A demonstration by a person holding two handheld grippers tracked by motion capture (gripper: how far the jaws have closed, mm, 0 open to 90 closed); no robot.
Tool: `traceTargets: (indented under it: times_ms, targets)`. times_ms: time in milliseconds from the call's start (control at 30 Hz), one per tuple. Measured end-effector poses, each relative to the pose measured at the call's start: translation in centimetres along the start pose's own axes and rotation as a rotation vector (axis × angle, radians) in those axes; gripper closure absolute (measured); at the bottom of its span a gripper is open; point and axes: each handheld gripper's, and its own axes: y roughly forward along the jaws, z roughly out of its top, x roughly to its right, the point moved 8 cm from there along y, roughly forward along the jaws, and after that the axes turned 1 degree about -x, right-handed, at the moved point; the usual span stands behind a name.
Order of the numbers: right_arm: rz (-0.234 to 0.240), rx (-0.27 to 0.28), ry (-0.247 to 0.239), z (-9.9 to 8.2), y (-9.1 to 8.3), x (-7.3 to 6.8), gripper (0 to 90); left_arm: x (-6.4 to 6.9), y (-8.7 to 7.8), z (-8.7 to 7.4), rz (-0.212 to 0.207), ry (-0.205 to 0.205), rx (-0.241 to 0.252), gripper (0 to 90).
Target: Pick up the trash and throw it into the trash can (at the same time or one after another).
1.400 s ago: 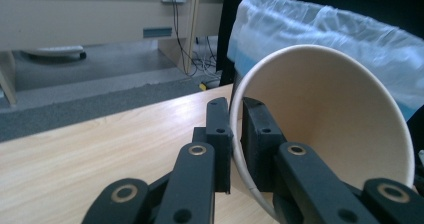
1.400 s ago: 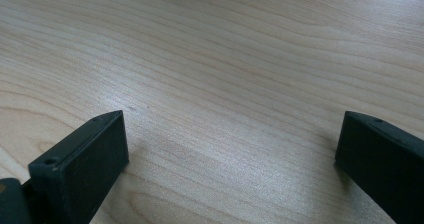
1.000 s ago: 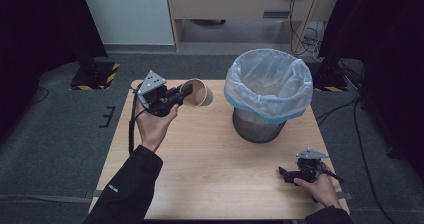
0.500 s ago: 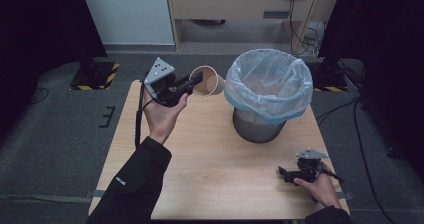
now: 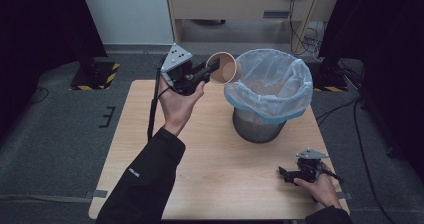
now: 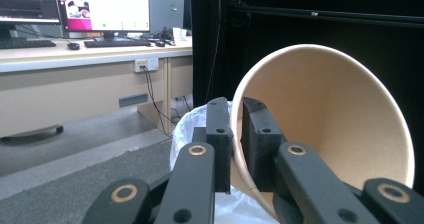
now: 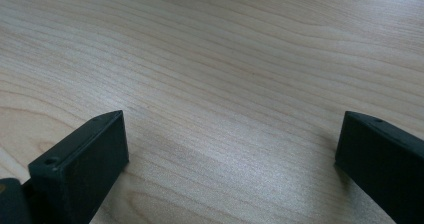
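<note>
Left gripper (image 5: 207,75) is pinching the paper cup (image 5: 223,67) by its rim, held on its side just left of the bagged bin (image 5: 267,89); I'd carry it right over the opening before letting go; right gripper (image 5: 286,174) sits wide open, near right on the table (image 5: 210,149).

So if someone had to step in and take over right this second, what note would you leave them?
Left gripper: shut on the rim of the paper cup, held in the air beside the lined bin, mouth facing the camera.
Right gripper: open, holding nothing, low over the table at its near right corner.
Done: cup picked up and brought to the bin's rim.
Left: carry it over the opening and release, probably.
</note>
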Motion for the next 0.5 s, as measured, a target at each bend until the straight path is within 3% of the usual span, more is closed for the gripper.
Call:
traceTargets:
  times_ms: [267,500]
  targets:
    - [0.0,0.0,0.0,0.0,0.0,0.0,0.7,1.1,2.2,0.8,-0.03,-0.006,0.022,82.2]
    - [0.001,0.0,0.001,0.0,0.0,0.0,0.7,2.0,4.3,0.8,-0.039,0.005,0.007,82.2]
